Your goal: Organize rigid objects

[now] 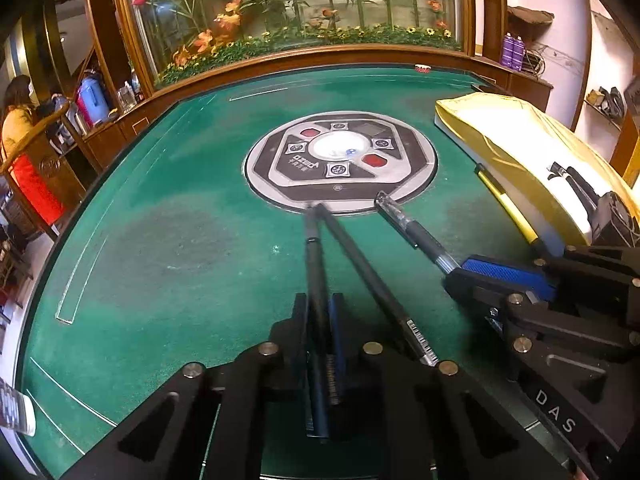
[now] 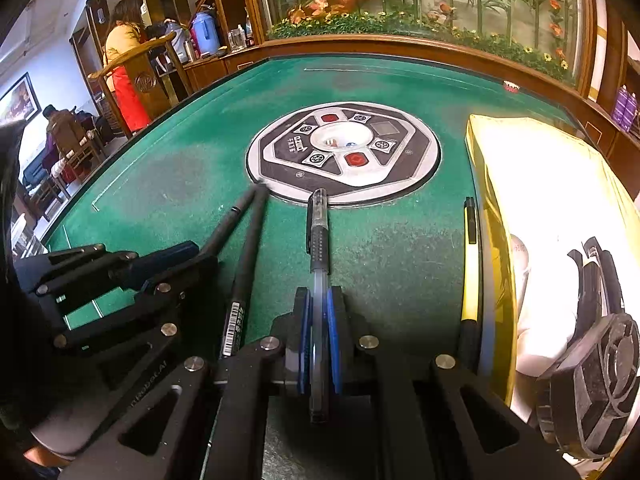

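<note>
Black matte pen [image 1: 314, 264] sits clamped mid-barrel in the left tongs [image 1: 320, 312]; right tongs [image 2: 320, 312] pinch the clear gel pen [image 2: 318, 240]: light, stiff, slippery, near the dice console [image 1: 340, 160].
</note>
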Motion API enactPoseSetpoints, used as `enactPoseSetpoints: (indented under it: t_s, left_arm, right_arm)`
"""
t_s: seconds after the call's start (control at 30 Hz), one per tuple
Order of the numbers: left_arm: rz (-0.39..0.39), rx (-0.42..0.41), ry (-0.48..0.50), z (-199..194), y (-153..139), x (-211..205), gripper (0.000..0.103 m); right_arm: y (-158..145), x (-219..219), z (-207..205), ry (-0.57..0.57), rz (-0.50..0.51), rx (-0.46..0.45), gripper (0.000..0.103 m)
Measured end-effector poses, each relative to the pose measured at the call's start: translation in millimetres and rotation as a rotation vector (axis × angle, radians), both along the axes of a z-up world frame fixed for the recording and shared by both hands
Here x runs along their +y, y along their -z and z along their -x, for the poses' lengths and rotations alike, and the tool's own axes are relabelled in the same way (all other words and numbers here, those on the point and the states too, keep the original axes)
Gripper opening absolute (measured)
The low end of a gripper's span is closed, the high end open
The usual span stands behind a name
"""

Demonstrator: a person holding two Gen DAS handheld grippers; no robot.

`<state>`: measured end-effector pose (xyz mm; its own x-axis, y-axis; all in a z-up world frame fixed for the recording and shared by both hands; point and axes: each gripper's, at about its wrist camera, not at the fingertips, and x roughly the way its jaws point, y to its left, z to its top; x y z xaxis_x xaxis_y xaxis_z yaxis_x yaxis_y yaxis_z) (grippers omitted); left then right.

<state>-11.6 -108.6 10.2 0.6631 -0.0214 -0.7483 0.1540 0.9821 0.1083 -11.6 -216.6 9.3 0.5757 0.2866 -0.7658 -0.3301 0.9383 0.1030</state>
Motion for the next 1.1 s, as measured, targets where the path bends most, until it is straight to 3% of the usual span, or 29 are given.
enactPoseSetpoints:
  t_s: [0.57, 1.1]
  left_arm:
    - [0.035, -0.025, -0.028, 2.0, -5.6, 7.8, 0.009]
    - [0.141, -0.043, -0.054, 13.8, -34.4, 32.0, 0.009]
  right_arm:
    - [-7.9, -4.1, 3.4, 0.005, -0.046, -0.028, 0.008]
    - [-18.4, -16.3, 8.5, 0.015, -0.147, -0.030, 0.008]
